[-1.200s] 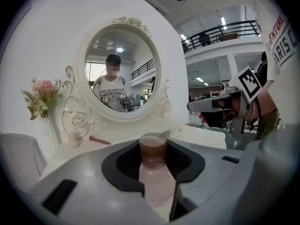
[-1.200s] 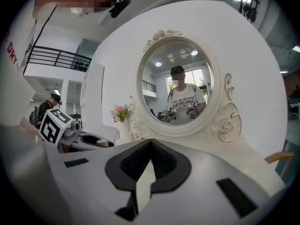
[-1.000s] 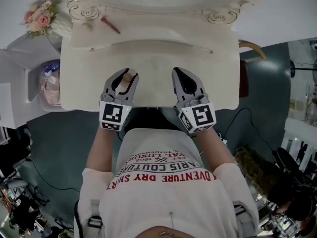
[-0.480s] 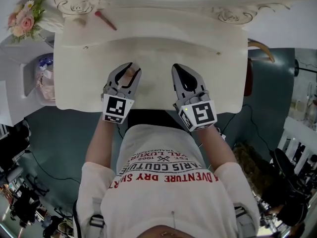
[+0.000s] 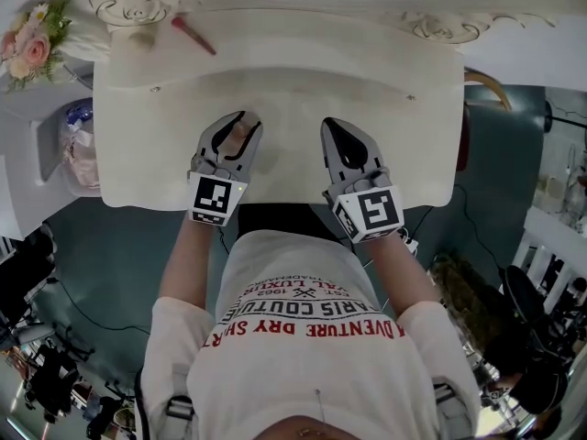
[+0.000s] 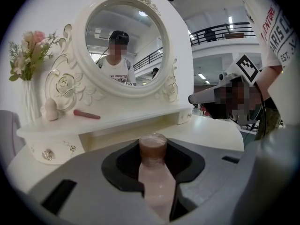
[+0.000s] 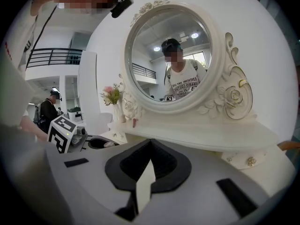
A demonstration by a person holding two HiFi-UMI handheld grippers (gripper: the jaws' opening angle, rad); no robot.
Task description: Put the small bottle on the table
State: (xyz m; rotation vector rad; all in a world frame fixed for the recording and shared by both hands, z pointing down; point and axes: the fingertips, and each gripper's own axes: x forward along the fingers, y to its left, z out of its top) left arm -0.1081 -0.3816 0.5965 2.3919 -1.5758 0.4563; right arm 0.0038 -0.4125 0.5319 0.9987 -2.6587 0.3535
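Note:
A small pale pink bottle point(image 6: 154, 182) with a brown cap stands upright between the jaws of my left gripper point(image 6: 154, 165), which is shut on it. In the head view the left gripper point(image 5: 237, 134) hovers over the front left of the white dressing table point(image 5: 394, 90), with the bottle point(image 5: 237, 139) showing between its fingers. My right gripper point(image 5: 336, 136) hangs beside it over the table's front, shut and holding nothing. In its own view the right gripper point(image 7: 150, 165) has its jaws together with no object between them.
A round mirror point(image 6: 124, 43) in an ornate frame rises behind a raised shelf. On the shelf lie a red-pink stick point(image 5: 193, 36) and a beige egg-shaped sponge point(image 6: 49, 110). A vase of pink flowers point(image 5: 32, 39) stands at the far left. The person's body is close against the table's front edge.
The head camera has shifted a little, so the table sits differently in view. Both grippers keep their places over the table's front, and the bottle stays in the left one.

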